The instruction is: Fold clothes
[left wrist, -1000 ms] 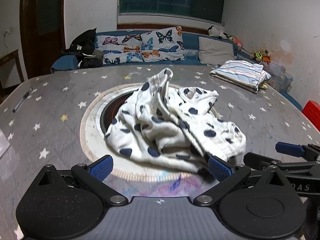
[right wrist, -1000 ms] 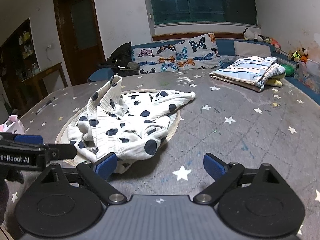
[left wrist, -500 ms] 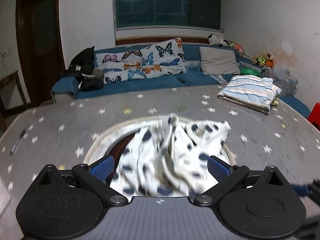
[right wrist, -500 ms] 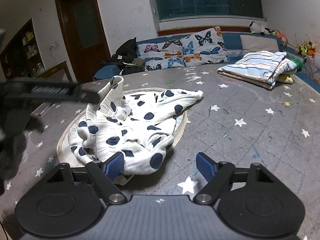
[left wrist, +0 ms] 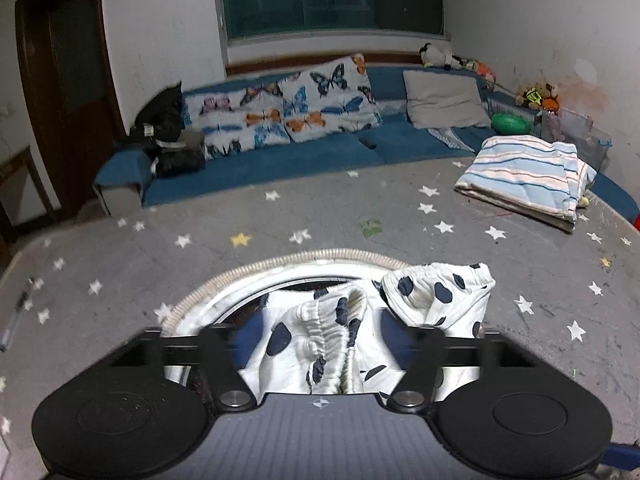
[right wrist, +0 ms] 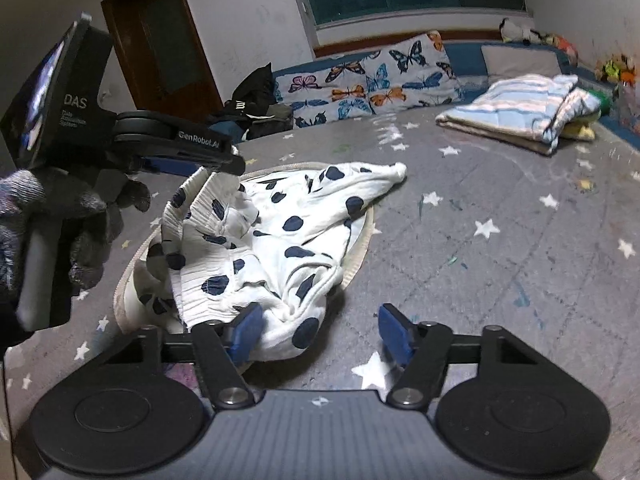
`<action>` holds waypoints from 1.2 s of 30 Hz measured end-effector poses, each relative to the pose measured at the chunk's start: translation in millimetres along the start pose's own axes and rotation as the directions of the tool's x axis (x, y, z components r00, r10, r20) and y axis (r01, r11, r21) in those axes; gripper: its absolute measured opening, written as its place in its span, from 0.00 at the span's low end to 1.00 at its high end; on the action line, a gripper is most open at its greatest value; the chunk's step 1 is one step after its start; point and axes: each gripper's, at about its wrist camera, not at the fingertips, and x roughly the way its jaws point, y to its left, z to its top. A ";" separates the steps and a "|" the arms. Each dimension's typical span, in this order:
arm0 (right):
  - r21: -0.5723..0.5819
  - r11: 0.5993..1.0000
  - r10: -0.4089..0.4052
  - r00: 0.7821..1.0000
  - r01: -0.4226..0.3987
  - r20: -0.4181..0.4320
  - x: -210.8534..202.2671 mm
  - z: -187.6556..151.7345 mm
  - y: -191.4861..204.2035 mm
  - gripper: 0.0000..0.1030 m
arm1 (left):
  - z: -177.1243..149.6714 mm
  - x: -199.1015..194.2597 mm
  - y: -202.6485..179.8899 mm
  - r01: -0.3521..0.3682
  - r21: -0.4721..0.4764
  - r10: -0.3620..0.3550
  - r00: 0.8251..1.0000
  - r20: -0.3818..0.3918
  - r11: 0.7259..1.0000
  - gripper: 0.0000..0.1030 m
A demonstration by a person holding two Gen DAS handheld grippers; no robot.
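A white garment with dark blue spots lies crumpled over a round ring set in the grey star-print table. My left gripper is shut on its bunched elastic waistband. In the right wrist view, the left gripper holds that waistband raised above the heap, in a gloved hand. My right gripper is open low at the heap's near edge. Its left pad touches the cloth, and a spotted fold lies partly between the fingers.
A folded striped blanket rests at the table's far right. A pen lies near the left edge. Behind the table is a blue sofa with butterfly cushions and a black bag.
My left gripper has closed in on the waistband and lifted it off the heap. The right gripper's fingers have narrowed a little, and it has moved closer to the garment's near edge.
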 end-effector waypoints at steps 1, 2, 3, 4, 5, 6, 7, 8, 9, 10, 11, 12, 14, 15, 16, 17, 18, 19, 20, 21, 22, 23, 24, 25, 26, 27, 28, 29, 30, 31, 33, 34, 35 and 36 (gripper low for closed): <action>0.005 1.000 0.004 1.000 -0.004 -0.003 0.6 -0.1 -1.0 0.57 | -0.8 0.8 3.9 0.015 -0.015 -0.015 1.000 -0.008 1.000 0.24; 0.010 1.000 0.009 1.000 -0.009 -0.007 1.2 -0.2 -2.0 0.55 | -1.8 -0.4 6.7 0.024 -0.025 -0.024 1.000 -0.008 0.999 0.18; 0.014 1.000 0.014 1.000 -0.013 -0.010 1.8 -0.4 -3.1 0.53 | -3.5 -2.4 9.2 0.028 -0.028 -0.028 1.000 -0.002 0.999 0.16; 0.018 1.000 0.021 1.000 -0.020 -0.013 2.2 -0.5 -3.6 0.49 | -5.6 -6.1 12.3 0.031 -0.035 -0.031 1.000 0.004 0.999 0.13; 0.018 0.999 0.032 0.999 -0.032 -0.013 2.3 -0.6 -3.2 0.45 | -7.9 -10.1 15.5 0.034 -0.043 -0.034 0.999 0.011 0.998 0.10; 0.019 0.999 0.039 0.999 -0.039 -0.015 2.5 -0.9 -2.7 0.43 | -10.1 -14.1 18.6 0.037 -0.052 -0.036 0.999 0.018 0.998 0.09; 0.019 0.999 0.045 0.999 -0.045 -0.016 2.7 -1.1 -2.0 0.40 | -12.4 -19.6 22.7 0.036 -0.065 -0.034 0.999 0.025 0.997 0.09; 0.017 0.999 0.049 0.999 -0.048 -0.016 2.7 -1.2 -0.7 0.37 | -14.8 -25.3 27.0 0.035 -0.080 -0.032 0.999 0.033 0.996 0.08; 0.017 0.999 0.049 0.999 -0.049 -0.014 2.5 -1.4 0.1 0.36 | -17.1 -31.1 31.2 0.034 -0.094 -0.030 0.999 0.041 0.995 0.08; 0.018 0.999 0.049 0.999 -0.049 -0.012 2.2 -1.5 1.1 0.32 | -19.5 -36.8 35.5 0.032 -0.108 -0.027 0.998 0.049 0.994 0.08; 0.022 0.998 0.053 0.999 -0.052 -0.010 1.4 -1.5 2.2 0.28 | -21.7 -43.5 40.6 0.032 -0.121 -0.026 0.998 0.057 0.992 0.08; 0.025 0.998 0.059 0.998 -0.059 -0.008 0.5 -1.5 2.9 0.27 | -24.2 -49.4 45.2 0.033 -0.134 -0.024 0.998 0.064 0.990 0.08; 0.027 0.997 0.066 0.998 -0.066 -0.004 -1.1 -1.8 4.1 0.21 | -29.9 -61.7 53.3 0.035 -0.158 -0.022 0.997 0.077 0.987 0.07; 0.026 0.997 0.068 0.998 -0.068 -0.001 -2.3 -1.7 5.0 0.19 | -33.2 -68.2 56.8 0.036 -0.169 -0.022 0.996 0.083 0.985 0.07; 0.026 0.997 0.070 0.998 -0.070 0.004 -3.7 -1.6 6.0 0.18 | -36.4 -74.8 60.3 0.037 -0.181 -0.021 0.996 0.090 0.983 0.07; 0.024 0.997 0.073 0.997 -0.074 0.010 -5.4 -1.4 7.0 0.15 | -40.2 -82.1 62.9 0.040 -0.188 -0.022 0.995 0.097 0.981 0.07; 0.022 0.997 0.079 0.997 -0.079 0.018 -7.9 -0.7 7.8 0.14 | -44.0 -89.5 65.4 0.043 -0.195 -0.023 0.994 0.105 0.980 0.07; 0.020 0.996 0.087 0.996 -0.087 0.025 -10.9 0.2 8.3 0.12 | -48.2 -98.2 68.0 0.049 -0.203 -0.026 0.993 0.113 0.978 0.07; 0.019 0.995 0.096 0.995 -0.097 0.034 -14.3 1.4 8.6 0.09 | -51.5 -106.6 70.1 0.057 -0.210 -0.032 0.992 0.122 0.976 0.07; 0.018 0.994 0.107 0.993 -0.108 0.041 -17.9 2.6 8.9 0.08 | -54.8 -115.0 72.0 0.066 -0.216 -0.038 0.991 0.131 0.974 0.07; 0.018 0.992 0.121 0.992 -0.122 0.048 -21.9 4.0 8.7 0.07 | -58.2 -122.8 73.5 0.071 -0.219 -0.041 0.990 0.138 0.973 0.07; 0.017 0.991 0.133 0.990 -0.134 0.054 -26.1 4.9 8.7 0.06 | -62.3 -130.8 74.7 0.073 -0.220 -0.042 0.989 0.145 0.973 0.07; 0.012 0.990 0.143 0.988 -0.144 0.058 -30.7 5.7 9.1 0.06 | -66.4 -138.9 75.9 0.075 -0.220 -0.041 0.988 0.151 0.973 0.07; 0.007 0.988 0.154 0.986 -0.154 0.062 -35.4 6.4 9.4 0.06 | -71.1 -146.5 77.4 0.080 -0.223 -0.046 0.987 0.154 0.972 0.07; 0.003 0.986 0.168 0.984 -0.168 0.065 -40.6 6.6 9.3 0.05 | -75.8 -154.0 78.9 0.087 -0.225 -0.052 0.986 0.157 0.971 0.07; 0.002 0.983 0.184 0.981 -0.185 0.068 -45.9 6.6 9.1 0.05 | -80.5 -161.5 80.5 0.094 -0.227 -0.058 0.986 0.159 0.969 0.07; 0.000 0.980 0.197 0.978 -0.198 0.072 -51.0 6.4 8.9 0.05 | -85.2 -169.0 82.1 0.100 -0.229 -0.063 0.985 0.162 0.968 0.07; -0.004 0.978 0.210 0.975 -0.210 0.076 -56.6 6.1 9.0 0.05 | -91.2 -176.0 83.7 0.105 -0.228 -0.069 0.985 0.160 0.968 0.07; -0.015 0.975 0.223 0.972 -0.222 0.080 -63.5 5.3 9.8 0.05 | -97.3 -182.8 85.3 0.109 -0.227 -0.074 0.985 0.157 0.968 0.07; -0.030 0.972 0.236 0.968 -0.234 0.081 -70.5 4.0 11.0 0.05 | -104.3 -188.3 86.6 0.114 -0.229 -0.081 0.986 0.148 0.967 0.07; -0.053 0.966 0.258 0.964 -0.254 0.070 -80.5 0.7 12.7 0.05 | -118.6 -198.8 89.2 0.123 -0.235 -0.094 0.987 0.129 0.964 0.07; -0.065 0.963 0.266 0.962 -0.262 0.059 -84.7 -1.8 14.2 0.05 | -125.3 -201.5 89.1 0.126 -0.238 -0.101 0.988 0.112 0.963 0.07; -0.077 0.960 0.273 0.961 -0.269 0.048 -88.5 -4.2 15.5 0.05 | -131.9 -203.8 88.9 0.128 -0.241 -0.108 0.990 0.095 0.962 0.07; -0.087 0.957 0.280 0.959 -0.276 0.035 -91.7 -7.0 16.7 0.05 | -138.5 -206.1 88.0 0.131 -0.241 -0.115 0.990 0.080 0.962 0.07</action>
